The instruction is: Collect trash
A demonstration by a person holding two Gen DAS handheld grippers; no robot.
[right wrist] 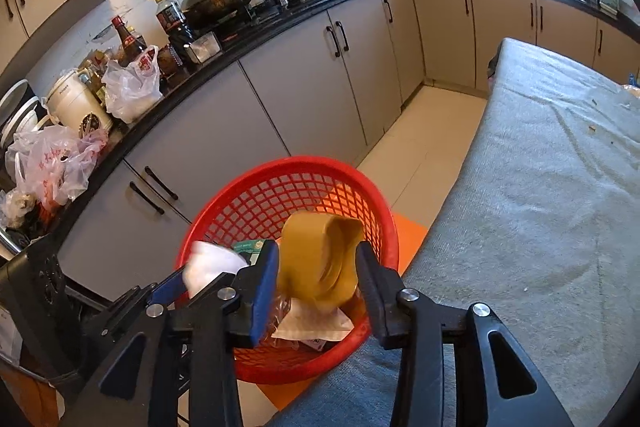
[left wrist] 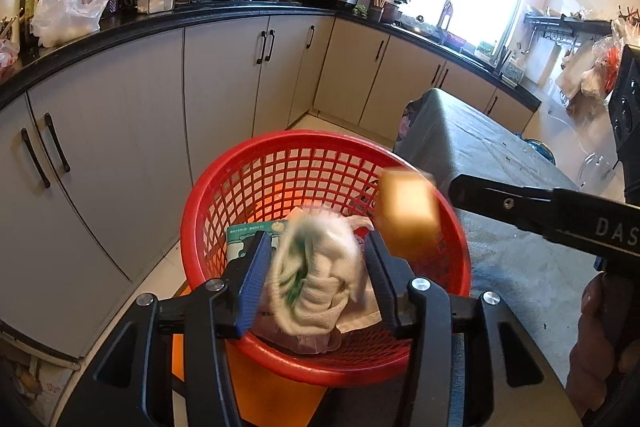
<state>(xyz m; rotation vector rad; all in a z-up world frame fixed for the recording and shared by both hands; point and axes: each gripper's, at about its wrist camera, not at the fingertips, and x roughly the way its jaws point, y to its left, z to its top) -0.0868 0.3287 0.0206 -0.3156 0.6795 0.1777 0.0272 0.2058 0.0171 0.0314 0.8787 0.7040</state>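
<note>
Grippers both over red mesh basket [left wrist: 256,179], which sits beside the cloth-covered desk [right wrist: 540,195]. Left gripper [left wrist: 318,267] part open, crumpled white-green cloth [left wrist: 316,275] blurred between its pads; can't tell if the pads touch it. Right gripper [right wrist: 316,283] part open, tan tape roll [right wrist: 320,259] between its pads with gaps at the sides, looks loose. Paper scraps [right wrist: 312,323] and a green packet [left wrist: 248,231] lie in the basket bottom

Crumpled cloth over the red basket

A white crumpled cloth [left wrist: 316,275] blurs between the left gripper [left wrist: 316,281] pads, loose, above the red basket [left wrist: 280,163] at lower centre.
</note>
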